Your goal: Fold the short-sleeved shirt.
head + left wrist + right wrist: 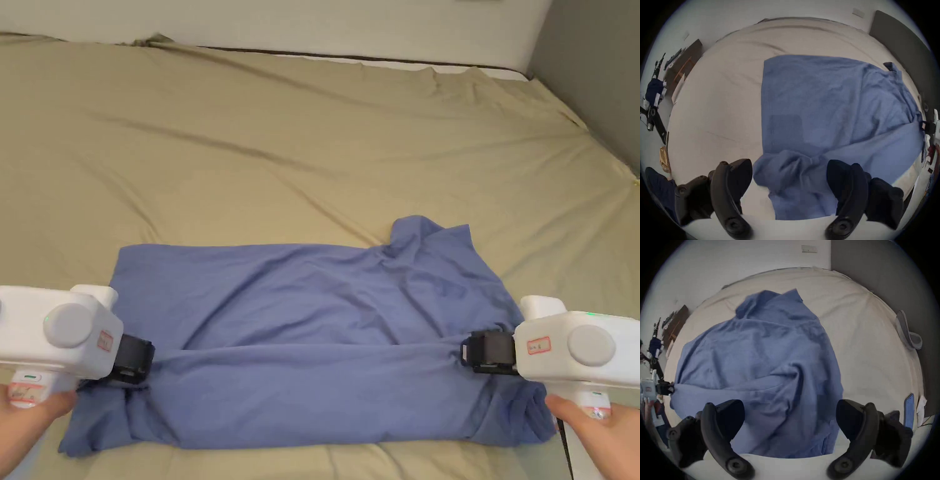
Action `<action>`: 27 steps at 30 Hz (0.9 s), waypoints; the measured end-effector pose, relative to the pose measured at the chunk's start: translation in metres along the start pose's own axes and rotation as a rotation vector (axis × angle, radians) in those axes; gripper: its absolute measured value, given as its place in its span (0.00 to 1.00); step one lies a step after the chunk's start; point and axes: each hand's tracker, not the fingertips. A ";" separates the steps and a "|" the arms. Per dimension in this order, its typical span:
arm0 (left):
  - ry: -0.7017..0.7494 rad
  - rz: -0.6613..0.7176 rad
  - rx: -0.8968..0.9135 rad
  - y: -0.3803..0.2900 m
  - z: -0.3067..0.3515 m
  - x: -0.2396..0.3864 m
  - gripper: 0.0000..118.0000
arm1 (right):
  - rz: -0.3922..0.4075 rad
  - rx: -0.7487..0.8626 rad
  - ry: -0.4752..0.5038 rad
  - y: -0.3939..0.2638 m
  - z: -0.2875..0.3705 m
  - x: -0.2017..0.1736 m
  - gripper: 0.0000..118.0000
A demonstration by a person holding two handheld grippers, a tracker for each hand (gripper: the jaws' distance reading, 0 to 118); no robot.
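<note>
Head view | blue shirt [312, 331] lower centre on tan bed [312, 125], near edge folded over lengthwise | left gripper [128, 361], right gripper [478, 351] jaws spread (nothing pinched) | next, judged: regrip, fold across.

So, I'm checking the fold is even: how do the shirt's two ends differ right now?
The shirt lies across the bed sheet. Its end by the left hand-held gripper has a straight, flat far edge; the end by the right hand-held gripper is rumpled, its collar sticking up. The right end also reaches farther up the bed. Both ends have the near edge folded over, with open jaws over the cloth.
</note>
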 end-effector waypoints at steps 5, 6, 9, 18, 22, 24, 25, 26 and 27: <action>-0.040 0.004 0.182 -0.044 0.076 -0.002 0.87 | 0.057 0.239 -0.003 -0.029 0.086 -0.008 0.98; -0.120 0.024 0.213 -0.057 0.092 -0.003 0.86 | 0.078 0.270 0.013 -0.040 0.104 -0.011 0.98; -0.272 0.126 0.344 -0.104 0.132 0.002 0.05 | 0.136 0.325 0.042 -0.083 0.152 -0.029 0.38; -0.049 0.066 0.211 -0.156 0.128 0.037 0.00 | 0.132 0.277 0.017 -0.168 0.172 -0.068 0.02; -0.045 0.155 0.190 -0.131 0.101 0.019 0.00 | 0.122 0.257 0.033 -0.172 0.166 -0.072 0.02; -0.019 0.207 0.210 -0.120 0.083 0.008 0.37 | 0.121 0.248 0.043 -0.171 0.163 -0.073 0.02; -0.003 0.219 0.181 -0.114 0.071 0.005 0.82 | 0.123 0.242 0.046 -0.171 0.162 -0.074 0.02; -0.008 0.214 0.184 -0.110 0.059 0.002 0.85 | 0.127 0.235 0.047 -0.170 0.160 -0.076 0.02; -0.007 0.215 0.158 -0.104 0.047 0.000 0.85 | 0.130 0.230 0.046 -0.169 0.158 -0.077 0.02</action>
